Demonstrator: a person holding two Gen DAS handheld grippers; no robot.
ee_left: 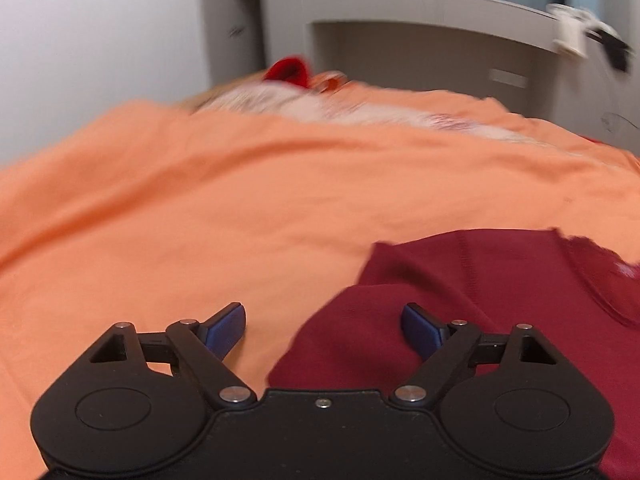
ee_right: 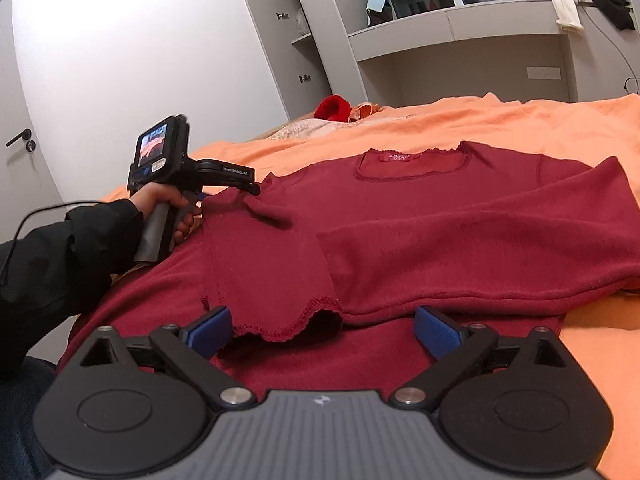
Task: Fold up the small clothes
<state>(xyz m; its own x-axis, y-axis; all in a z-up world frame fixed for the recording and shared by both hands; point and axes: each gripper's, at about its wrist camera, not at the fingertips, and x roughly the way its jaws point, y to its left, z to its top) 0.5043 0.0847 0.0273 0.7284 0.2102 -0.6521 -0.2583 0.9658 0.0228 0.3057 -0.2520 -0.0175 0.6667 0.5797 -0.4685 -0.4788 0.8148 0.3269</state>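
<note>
With both my left hand-held gripper (ee_left: 322, 330) and right hand-held gripper (ee_right: 322, 330) wide open and empty, the dark red top (ee_right: 440, 220) lies half-folded on the bed (ee_right: 500, 120), where its loose folded-in sleeve (ee_right: 272, 264) may slip open.

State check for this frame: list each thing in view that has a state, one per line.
dark red top: lying flat on the bedspread, both sleeves folded in across the body, body not yet folded.
left gripper: open, nothing between its fingers.
right gripper: open, a sleeve cuff lies between its fingers, not pinched.
orange bedspread: spread out, lightly wrinkled.
door: shut.
</note>
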